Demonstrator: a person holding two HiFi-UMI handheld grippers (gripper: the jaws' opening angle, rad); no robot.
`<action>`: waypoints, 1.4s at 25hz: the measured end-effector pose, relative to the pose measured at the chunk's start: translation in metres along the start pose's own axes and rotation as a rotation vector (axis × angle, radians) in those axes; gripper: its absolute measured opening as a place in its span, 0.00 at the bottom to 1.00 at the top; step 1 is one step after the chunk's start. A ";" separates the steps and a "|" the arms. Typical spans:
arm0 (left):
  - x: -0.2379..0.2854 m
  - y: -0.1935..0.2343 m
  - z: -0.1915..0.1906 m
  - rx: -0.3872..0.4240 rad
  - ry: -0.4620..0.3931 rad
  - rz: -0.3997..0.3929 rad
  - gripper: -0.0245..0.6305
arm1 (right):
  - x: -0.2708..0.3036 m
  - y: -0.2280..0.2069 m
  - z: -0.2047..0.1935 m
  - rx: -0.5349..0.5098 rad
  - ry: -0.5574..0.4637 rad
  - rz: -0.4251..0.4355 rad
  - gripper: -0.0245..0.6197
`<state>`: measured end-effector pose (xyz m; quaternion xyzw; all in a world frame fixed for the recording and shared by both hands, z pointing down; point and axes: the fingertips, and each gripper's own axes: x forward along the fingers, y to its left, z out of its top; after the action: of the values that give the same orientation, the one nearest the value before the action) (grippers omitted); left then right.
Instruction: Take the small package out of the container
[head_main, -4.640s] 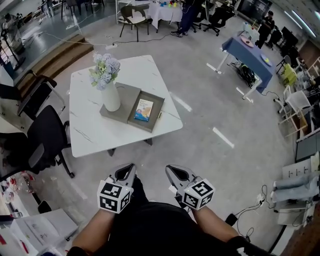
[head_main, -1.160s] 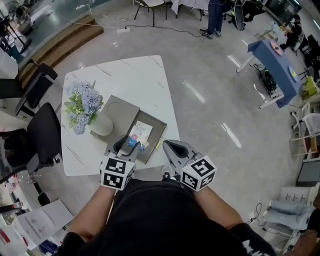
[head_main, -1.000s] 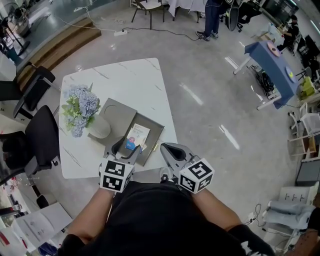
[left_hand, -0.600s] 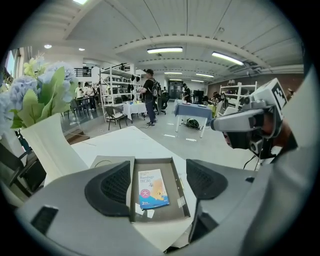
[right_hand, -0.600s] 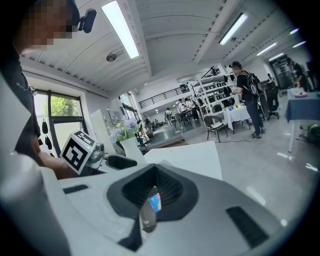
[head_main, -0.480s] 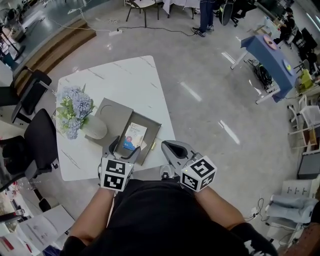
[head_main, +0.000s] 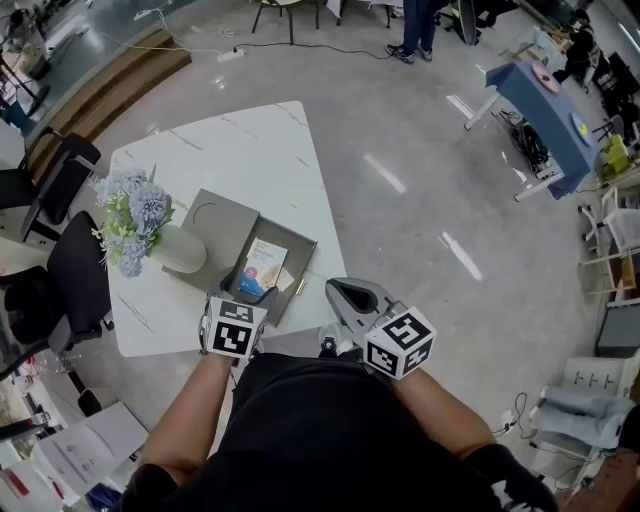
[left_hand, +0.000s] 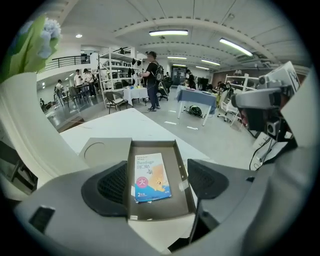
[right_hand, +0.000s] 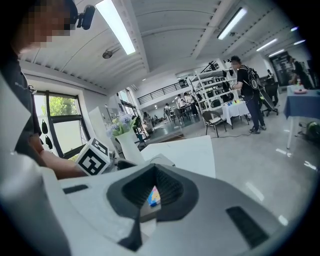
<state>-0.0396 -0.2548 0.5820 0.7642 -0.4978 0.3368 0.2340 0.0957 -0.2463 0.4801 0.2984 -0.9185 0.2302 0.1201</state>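
Grey two-part tray (left_hand: 157, 210) sits at the near edge of a white marble table (head_main: 230, 150). Bandage pkg (left_hand: 150, 176) lies flat, print up, in the tray's open box section, toward the near end. It sits closer to the left wall than the right.

The tray's other section, w/ a round recess (left_hand: 97, 150), is left of the box section. White vase (head_main: 180, 250) w/ pale blue flowers (head_main: 125, 215) stands at the tray's left edge; on it or just beside it, can't tell.

L gripper (left_hand: 159, 190) hangs close over the tray's near end, angled down. Its jaws are wide and have just been opening. The pkg is between them in its own view, pads not touching it.

R gripper (right_hand: 150, 200) is right of the tray, past the table edge. Its jaws are narrow, drawn together, w/ nothing gripped.
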 end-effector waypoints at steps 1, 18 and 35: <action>0.004 0.001 -0.003 -0.005 0.014 0.003 0.60 | 0.000 -0.002 -0.002 0.002 0.007 0.003 0.04; 0.070 0.003 -0.019 -0.035 0.144 0.033 0.62 | 0.002 -0.041 -0.019 0.024 0.086 0.040 0.04; 0.113 0.018 -0.048 -0.080 0.290 0.052 0.65 | 0.011 -0.065 -0.020 0.034 0.118 0.051 0.04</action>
<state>-0.0380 -0.2968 0.6986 0.6845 -0.4913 0.4294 0.3251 0.1281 -0.2883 0.5245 0.2627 -0.9131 0.2659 0.1629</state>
